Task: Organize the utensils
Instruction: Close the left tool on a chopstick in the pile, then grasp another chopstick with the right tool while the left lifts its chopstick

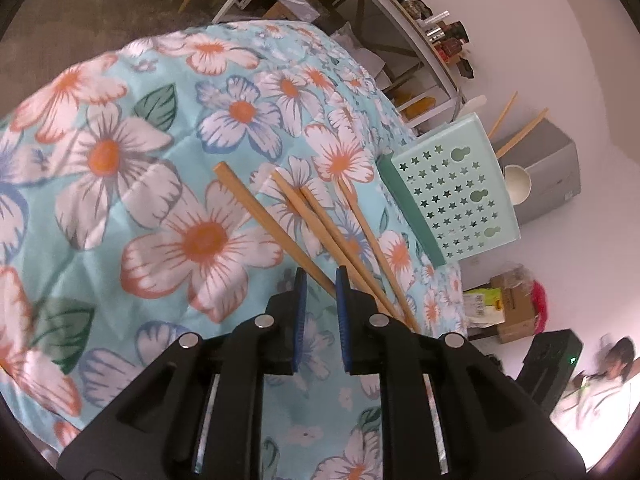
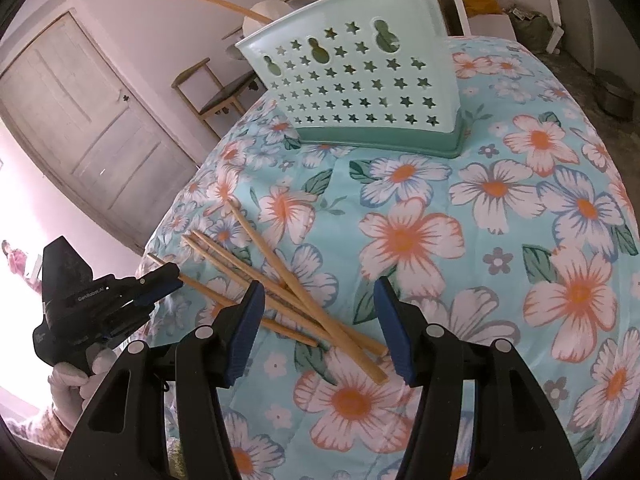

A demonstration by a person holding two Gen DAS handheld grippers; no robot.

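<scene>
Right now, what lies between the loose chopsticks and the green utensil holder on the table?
Only bare floral cloth lies between the chopsticks and the utensil holder; the right wrist view shows this stretch clearly.

You have four bare wooden chopsticks [image 2: 304, 300] on the flowered cloth, loosely fanned and crossing near their thick ends; one lies over the others at a steeper angle. The outermost one [image 1: 276, 228] runs between the left gripper's pads, its thin end sticking out past them. The holder [image 2: 360, 80] stands upright farther back on the cloth, well apart from the loose sticks: pale mint plastic on a darker green base, its front wall punched with stars and gourd-shaped holes. More chopsticks [image 1: 516, 128] and a pale spoon [image 1: 516, 184] stand in it already.
</scene>
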